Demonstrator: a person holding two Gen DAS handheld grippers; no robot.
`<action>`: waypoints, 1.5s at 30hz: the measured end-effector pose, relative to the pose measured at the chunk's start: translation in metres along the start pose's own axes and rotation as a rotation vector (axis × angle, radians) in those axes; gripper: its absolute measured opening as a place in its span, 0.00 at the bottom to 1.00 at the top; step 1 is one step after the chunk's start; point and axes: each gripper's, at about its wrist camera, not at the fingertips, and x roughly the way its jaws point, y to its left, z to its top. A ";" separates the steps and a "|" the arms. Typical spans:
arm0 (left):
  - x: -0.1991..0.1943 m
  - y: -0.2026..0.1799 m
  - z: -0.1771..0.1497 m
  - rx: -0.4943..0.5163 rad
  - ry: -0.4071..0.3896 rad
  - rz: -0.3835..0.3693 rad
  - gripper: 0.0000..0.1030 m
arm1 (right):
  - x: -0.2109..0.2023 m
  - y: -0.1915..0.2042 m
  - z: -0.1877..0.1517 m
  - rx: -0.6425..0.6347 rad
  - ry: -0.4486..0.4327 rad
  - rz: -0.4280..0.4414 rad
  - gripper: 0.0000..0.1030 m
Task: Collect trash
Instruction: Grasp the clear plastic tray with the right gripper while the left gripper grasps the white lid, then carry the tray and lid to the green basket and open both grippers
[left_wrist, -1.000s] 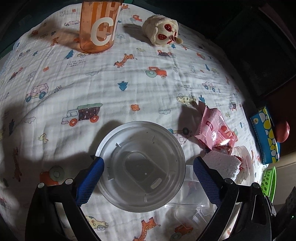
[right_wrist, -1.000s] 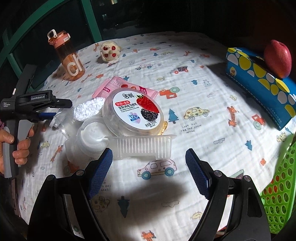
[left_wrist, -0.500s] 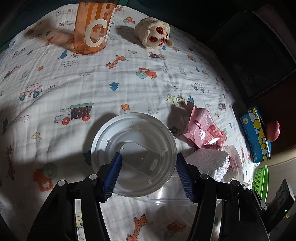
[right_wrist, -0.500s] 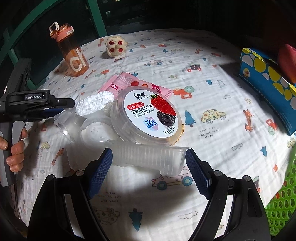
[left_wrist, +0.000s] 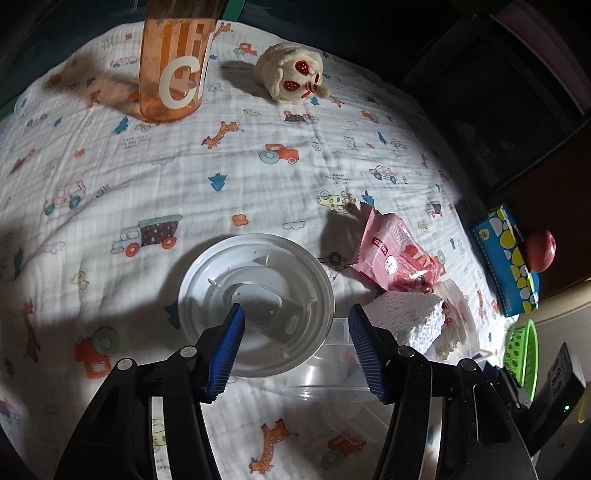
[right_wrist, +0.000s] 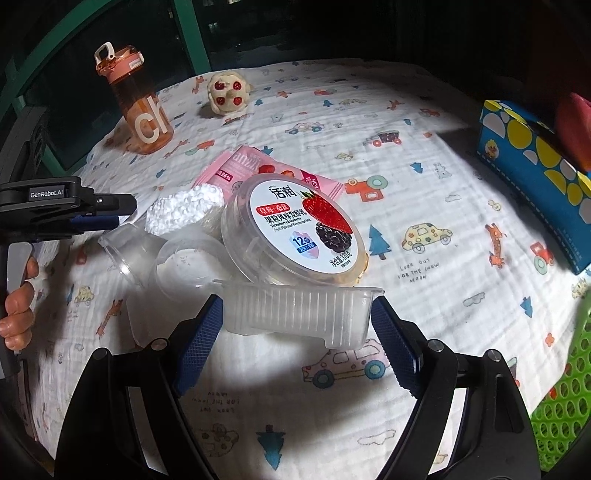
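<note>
In the left wrist view my left gripper hangs over a clear round plastic cup. Its jaws are opening, the pads stand above the cup's flat face and do not press it. In the right wrist view a hand holds that left gripper just above the cup. My right gripper is open, with a ribbed clear tray between its pads. Behind the tray lie a strawberry yogurt tub, a small clear cup, white foam and a pink wrapper.
An orange bottle and a plush toy stand at the far side of the printed cloth. A blue box with a red apple sits on the right. A green basket is at the near right edge.
My left jaws narrowed from straddling the whole cup to standing over its face. My right gripper came forward, so the ribbed tray now sits between its pads.
</note>
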 end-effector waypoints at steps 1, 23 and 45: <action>-0.002 0.000 0.000 0.002 -0.006 0.006 0.64 | 0.000 0.000 0.000 -0.001 -0.005 -0.003 0.78; 0.018 0.023 0.003 -0.110 0.032 0.045 0.92 | -0.017 -0.003 -0.011 0.008 -0.028 0.013 0.78; -0.042 -0.025 -0.003 -0.002 -0.123 0.000 0.85 | -0.086 -0.022 -0.027 0.049 -0.125 0.041 0.78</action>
